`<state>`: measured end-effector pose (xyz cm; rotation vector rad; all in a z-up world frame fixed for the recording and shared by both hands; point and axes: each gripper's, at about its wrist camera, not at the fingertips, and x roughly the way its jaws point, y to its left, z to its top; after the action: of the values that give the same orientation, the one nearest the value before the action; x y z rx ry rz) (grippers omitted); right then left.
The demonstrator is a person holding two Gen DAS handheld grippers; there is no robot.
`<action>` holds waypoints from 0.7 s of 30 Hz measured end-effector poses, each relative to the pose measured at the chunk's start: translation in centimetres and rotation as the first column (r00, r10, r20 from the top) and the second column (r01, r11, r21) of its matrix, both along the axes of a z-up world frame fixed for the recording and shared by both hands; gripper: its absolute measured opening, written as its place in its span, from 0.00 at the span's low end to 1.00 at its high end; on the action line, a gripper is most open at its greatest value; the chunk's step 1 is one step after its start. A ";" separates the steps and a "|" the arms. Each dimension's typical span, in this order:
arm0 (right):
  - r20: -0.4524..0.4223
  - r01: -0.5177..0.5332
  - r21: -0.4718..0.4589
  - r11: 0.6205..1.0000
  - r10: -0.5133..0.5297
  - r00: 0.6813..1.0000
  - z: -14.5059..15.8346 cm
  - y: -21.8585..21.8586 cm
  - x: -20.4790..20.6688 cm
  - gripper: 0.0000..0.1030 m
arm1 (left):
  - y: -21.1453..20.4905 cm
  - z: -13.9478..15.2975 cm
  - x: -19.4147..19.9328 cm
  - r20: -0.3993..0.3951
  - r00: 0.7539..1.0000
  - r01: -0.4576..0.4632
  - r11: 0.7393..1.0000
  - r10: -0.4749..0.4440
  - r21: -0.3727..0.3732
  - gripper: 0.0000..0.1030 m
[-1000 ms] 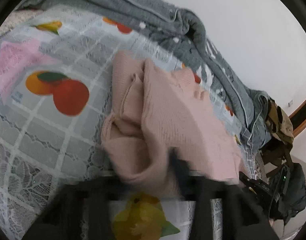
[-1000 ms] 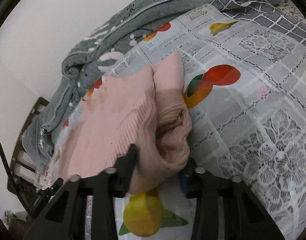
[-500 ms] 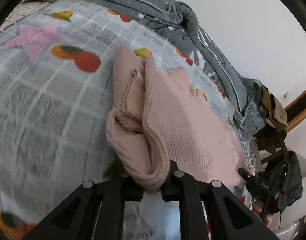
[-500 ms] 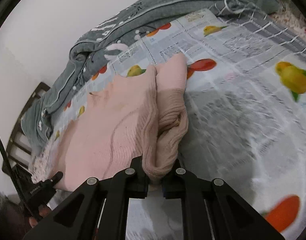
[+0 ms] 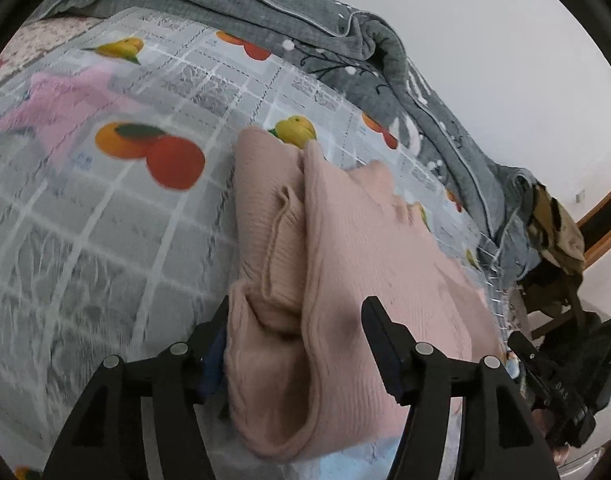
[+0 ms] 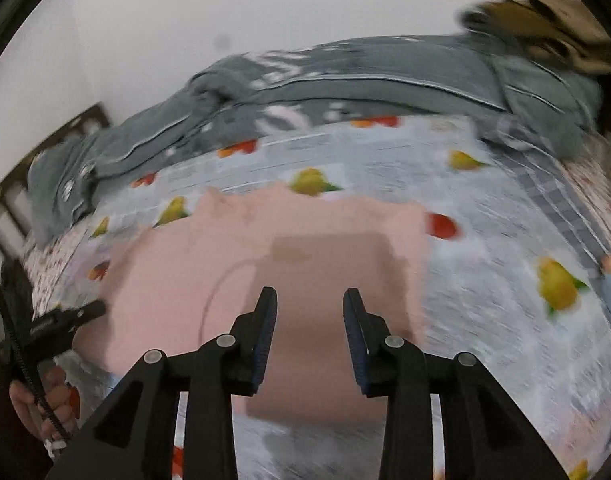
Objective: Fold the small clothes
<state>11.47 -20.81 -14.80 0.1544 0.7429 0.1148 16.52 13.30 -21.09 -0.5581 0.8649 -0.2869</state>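
On the fruit-print bedsheet [image 5: 105,216], my left gripper [image 5: 295,320] stands spread wide, its jaws straddling the near bunched end of the pink knit sweater [image 5: 345,248] without pinching it. That garment runs lengthwise away from these jaws toward the grey blanket [image 5: 345,48], one rolled fold lying beside a flatter panel. My right gripper [image 6: 309,312] hangs with its jaws apart, holding nothing, above the same sweater, which looks flat and roughly squared from here, though blurred. My left is nearer the thick fold.
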 end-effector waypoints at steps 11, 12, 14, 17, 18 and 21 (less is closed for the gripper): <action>-0.155 -0.067 -0.170 0.983 0.040 0.987 -3.6 7.6 10.2 0.33 | -0.1 0.3 1.5 0.035 0.999 -0.008 0.996 0.005 0.090 0.59; -0.166 -0.066 -0.178 0.982 0.037 0.986 -3.6 7.7 11.4 0.33 | -0.2 0.3 1.5 0.038 0.999 -0.008 0.996 0.004 0.091 0.59; -0.193 -0.060 -0.181 0.982 0.024 0.981 -3.6 7.8 12.9 0.33 | -0.3 0.3 1.5 0.045 0.999 -0.003 0.995 -0.002 0.099 0.59; -0.255 -0.059 -0.156 0.986 0.017 0.967 -4.4 7.7 15.9 0.33 | -0.4 0.2 1.6 0.050 0.999 0.009 0.994 -0.014 0.105 0.60; -0.265 -0.058 -0.154 0.986 0.016 0.964 -4.6 7.7 16.6 0.33 | -0.3 0.2 1.6 0.051 0.999 0.013 0.995 -0.018 0.101 0.61; -0.280 -0.053 -0.150 0.987 0.009 0.960 -4.8 7.8 17.6 0.33 | -0.2 0.0 1.6 0.051 0.998 0.024 0.996 -0.029 0.087 0.62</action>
<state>29.11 -13.06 -19.62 0.0080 1.0327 0.0649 18.17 13.05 -21.07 -0.4568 0.8306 -0.2854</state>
